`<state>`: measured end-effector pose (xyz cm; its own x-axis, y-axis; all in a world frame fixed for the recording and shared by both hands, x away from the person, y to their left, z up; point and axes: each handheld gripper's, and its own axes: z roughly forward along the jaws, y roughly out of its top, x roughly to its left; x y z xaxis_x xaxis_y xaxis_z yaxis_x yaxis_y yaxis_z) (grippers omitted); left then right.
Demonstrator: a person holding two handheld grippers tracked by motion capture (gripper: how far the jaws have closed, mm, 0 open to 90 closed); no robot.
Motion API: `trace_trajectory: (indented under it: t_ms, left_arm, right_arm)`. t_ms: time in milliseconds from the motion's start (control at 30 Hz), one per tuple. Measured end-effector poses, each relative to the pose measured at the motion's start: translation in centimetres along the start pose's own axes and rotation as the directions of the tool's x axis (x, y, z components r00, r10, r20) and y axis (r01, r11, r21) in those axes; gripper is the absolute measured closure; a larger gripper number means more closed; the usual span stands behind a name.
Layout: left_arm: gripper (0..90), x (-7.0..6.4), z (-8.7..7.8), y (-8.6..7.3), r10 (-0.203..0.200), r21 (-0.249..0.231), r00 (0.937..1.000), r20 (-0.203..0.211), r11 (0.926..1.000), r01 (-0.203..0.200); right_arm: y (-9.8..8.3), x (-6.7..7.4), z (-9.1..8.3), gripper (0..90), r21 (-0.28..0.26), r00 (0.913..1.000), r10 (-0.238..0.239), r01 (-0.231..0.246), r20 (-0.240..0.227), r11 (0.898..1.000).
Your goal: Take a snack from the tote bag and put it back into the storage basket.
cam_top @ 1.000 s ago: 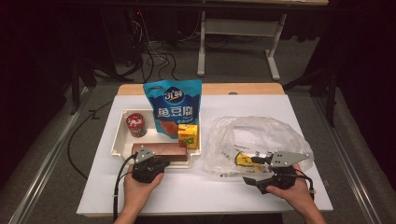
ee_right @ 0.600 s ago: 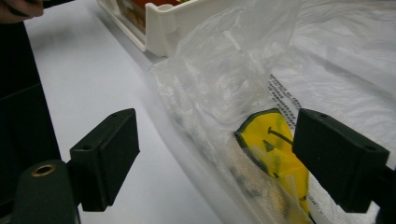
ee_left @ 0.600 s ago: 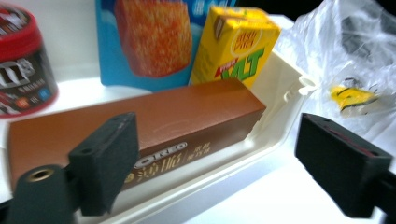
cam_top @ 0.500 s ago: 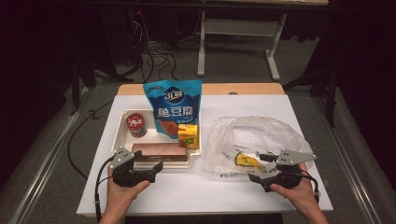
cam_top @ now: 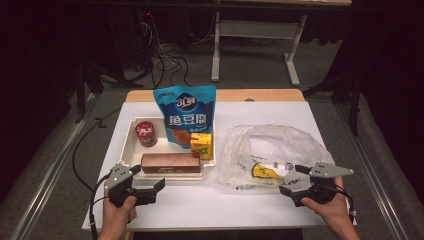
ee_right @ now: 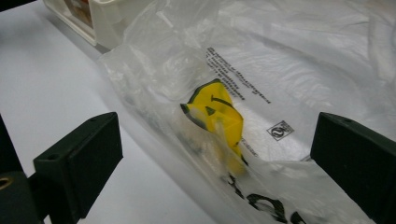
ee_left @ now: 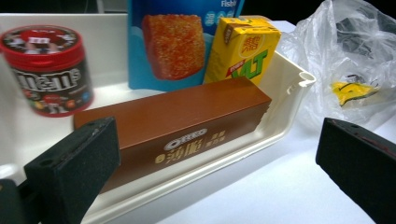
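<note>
- Dark room w/ cables on the floor behind; white desk [cam_top: 210,205] up front carries everything.
- My left gripper [cam_top: 150,187] sits at the near-left desk edge, just short of the cream tray [cam_top: 127,150]. Its jaws have just been opening and now stand wide apart, nothing between them.
- Left gripper view: brown biscuit box [ee_left: 173,126] lies flat along the tray's near wall, straight ahead of the jaws, not touched.
- Behind it in the tray: red-lidded candy tub [ee_left: 46,70] upright at the left, blue snack pouch [ee_left: 180,42] standing at the back, yellow drink carton [ee_left: 243,49] upright beside the pouch.
- My right gripper [cam_top: 295,179] is at the near-right, at the near edge of the clear plastic bag [cam_top: 272,150]. Jaws have just been opening too; they're spread wide w/ bag film between them, pads not pressing on it.
- Right gripper view: bag lies crumpled flat on the desk, yellow print [ee_right: 217,114] and black lettering on it; tray corner visible top left.
- Bag sits just right of the tray, approx. touching its corner.
</note>
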<state>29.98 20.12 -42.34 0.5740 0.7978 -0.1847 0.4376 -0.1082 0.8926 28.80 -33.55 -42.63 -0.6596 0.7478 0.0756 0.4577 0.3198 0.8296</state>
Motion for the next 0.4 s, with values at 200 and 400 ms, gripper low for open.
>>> trace_trajectory:
  t_ms: [200,400]
  left_arm:
    - [0.3,1.1,-1.0,-0.6,-0.012,-0.015,0.9999,-0.004,0.9998,0.012]
    - [0.3,0.9,-0.9,-0.7,-0.002,-0.010,1.0000,-0.010,0.9999,0.002]
  right_arm:
    - [-0.7,-0.9,-0.6,0.5,0.013,0.9985,0.015,-0.016,0.053,1.000]
    - [-0.8,-1.2,-0.8,0.1,0.000,0.9977,0.036,-0.036,0.058,0.999]
